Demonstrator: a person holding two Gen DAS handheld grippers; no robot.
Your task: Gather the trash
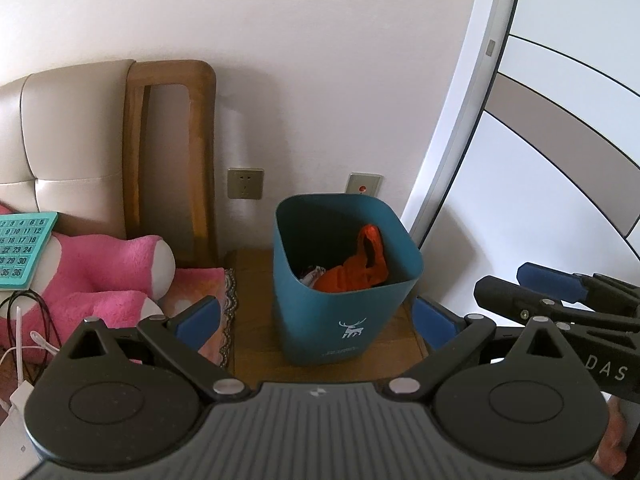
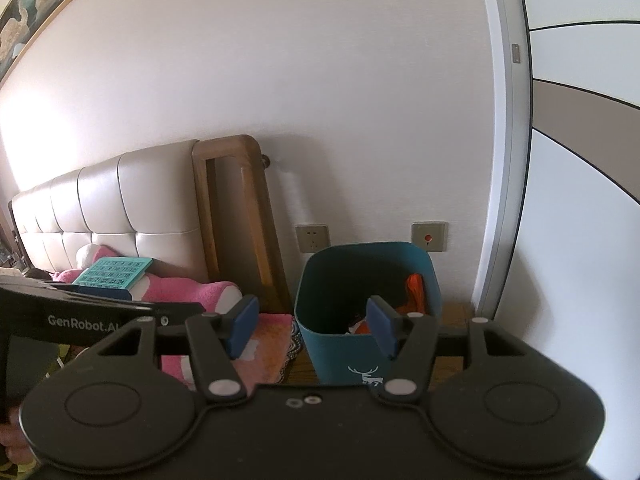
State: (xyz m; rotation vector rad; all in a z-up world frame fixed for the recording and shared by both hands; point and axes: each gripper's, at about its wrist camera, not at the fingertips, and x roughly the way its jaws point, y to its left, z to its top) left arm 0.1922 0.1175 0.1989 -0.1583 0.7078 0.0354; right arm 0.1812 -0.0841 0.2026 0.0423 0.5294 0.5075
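A teal trash bin (image 1: 340, 312) with a white deer mark stands on a wooden bedside stand (image 1: 256, 312) against the wall. Inside it lie an orange crumpled bag (image 1: 360, 272) and some paper scraps. My left gripper (image 1: 316, 320) is open and empty, in front of the bin. My right gripper (image 2: 312, 324) is open and empty, also facing the bin (image 2: 352, 344); the orange bag (image 2: 416, 292) shows inside. The right gripper also shows in the left wrist view (image 1: 532, 288), right of the bin.
A bed with a cream padded headboard (image 1: 60, 152) and wooden frame (image 1: 200, 160) is on the left. On it lie a pink plush toy (image 1: 100, 272), a teal number board (image 1: 20, 248) and cables (image 1: 24, 340). A white wardrobe (image 1: 560, 120) stands on the right. Wall sockets (image 1: 245, 184) sit behind the bin.
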